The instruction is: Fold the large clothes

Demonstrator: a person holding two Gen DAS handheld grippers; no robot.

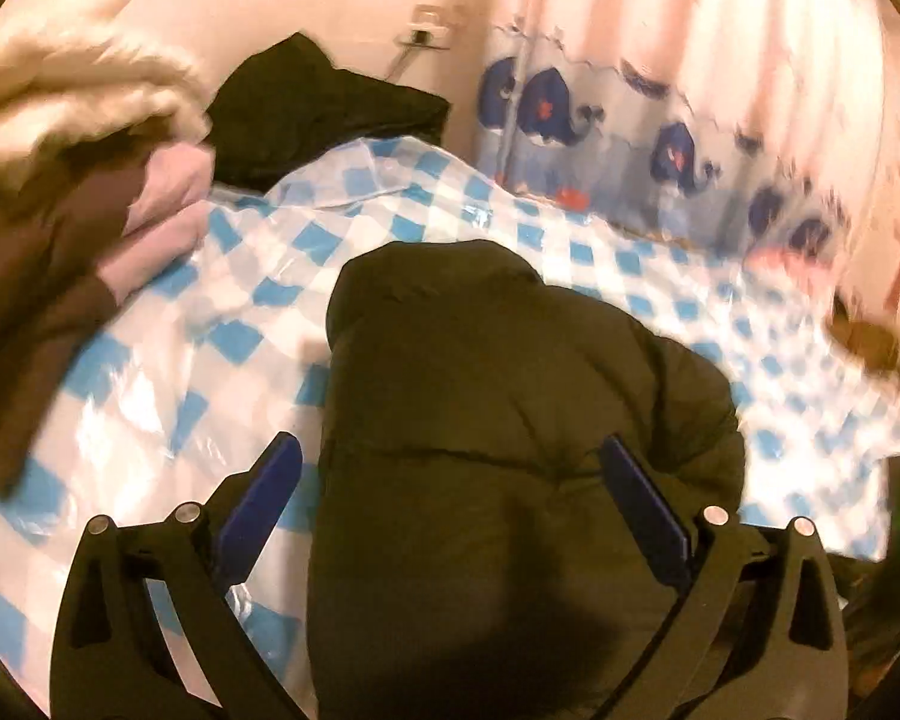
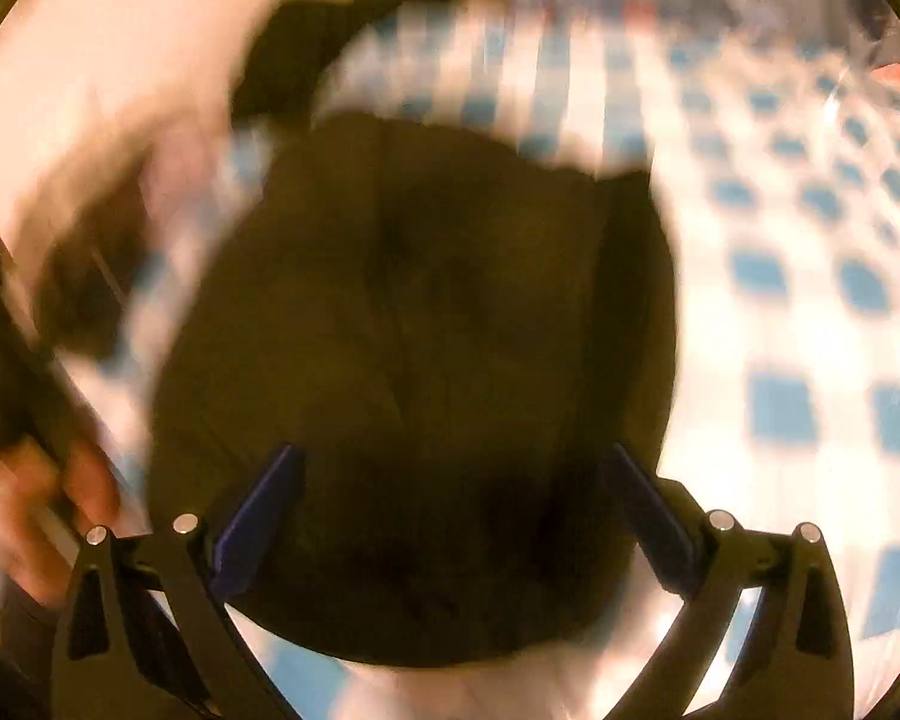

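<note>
jaws both wide apart | dark puffy jacket (image 1: 510, 408) between | checked sheet (image 1: 210, 360)

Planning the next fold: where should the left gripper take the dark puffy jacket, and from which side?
Probably the far rounded end of the dark puffy jacket, coming down from above. The left gripper already straddles it with its fingers wide, and that end lies free on the checked sheet.
</note>
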